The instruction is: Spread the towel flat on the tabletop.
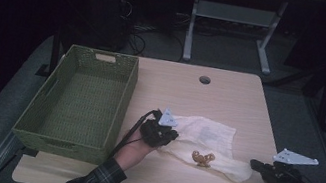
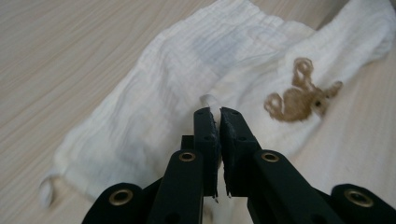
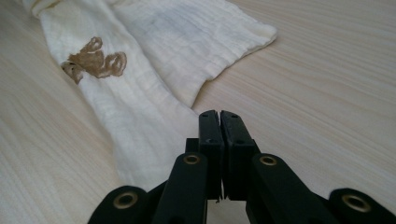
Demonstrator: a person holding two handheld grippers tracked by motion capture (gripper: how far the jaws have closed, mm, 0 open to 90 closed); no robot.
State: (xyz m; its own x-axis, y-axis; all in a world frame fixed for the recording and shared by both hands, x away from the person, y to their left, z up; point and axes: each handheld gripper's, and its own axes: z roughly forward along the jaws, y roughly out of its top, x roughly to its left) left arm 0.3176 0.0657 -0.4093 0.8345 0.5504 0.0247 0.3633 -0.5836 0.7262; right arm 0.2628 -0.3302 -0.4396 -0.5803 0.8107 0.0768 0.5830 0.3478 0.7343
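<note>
Cream cloth (image 1: 208, 142) lies half-folded on the tabletop (image 1: 231, 98), both the left gripper (image 2: 218, 112) and right gripper (image 3: 218, 114) clamped with closed jaws on its ends, so folding looks begun, with basket (image 1: 38, 123) placement left.

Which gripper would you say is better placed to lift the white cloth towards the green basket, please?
Left, probably: the left gripper already pinches a fold of the cloth and sits beside the basket. The right gripper holds the cloth's far end.
</note>
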